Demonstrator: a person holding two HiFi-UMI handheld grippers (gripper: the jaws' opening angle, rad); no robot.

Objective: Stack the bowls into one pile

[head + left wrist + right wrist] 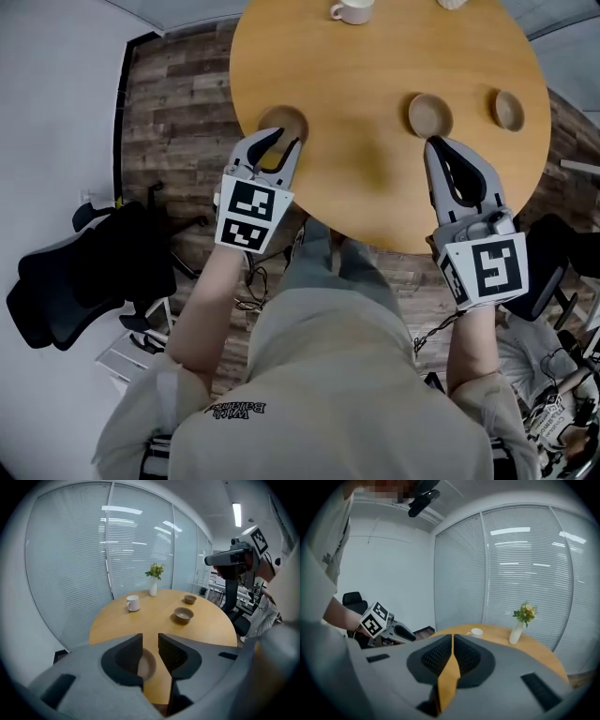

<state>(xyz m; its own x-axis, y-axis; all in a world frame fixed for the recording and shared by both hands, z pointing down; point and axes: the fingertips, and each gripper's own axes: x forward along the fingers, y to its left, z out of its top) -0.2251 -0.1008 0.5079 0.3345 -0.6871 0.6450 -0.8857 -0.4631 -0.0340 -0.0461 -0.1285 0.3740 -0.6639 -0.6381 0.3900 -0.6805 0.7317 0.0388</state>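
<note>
Your left claw (pixel 287 141) (pixel 150 639) hangs over the near bowl (pixel 278 117) (pixel 146 663), which sits at the left edge of the round wooden table (pixel 375 187). Its jaws stand a narrow gap apart, and in the left gripper view the bowl shows through that gap and behind the left-hand jaw. The jaws are not clamped on the rim. Your right claw (pixel 434 143) (pixel 452 637) has its jaws closed, tip against tip, with nothing between them; only a wedge of tabletop shows under the tips. In the head view those tips point at the near rim of the middle bowl (pixel 429 114) (pixel 183 615) and sit just beside it; you cannot tell from here whether they touch it. The far bowl (pixel 508 110) (pixel 190 599) stands apart to the right of the middle one, so all three bowls lie separately on the table, none inside another. A white mug (pixel 352 10) (pixel 133 603) (pixel 476 632) and a white vase (pixel 153 587) (pixel 515 632) of yellow flowers stand on the far side. A black office chair (pixel 84 272) stands on the floor to your left.
</note>
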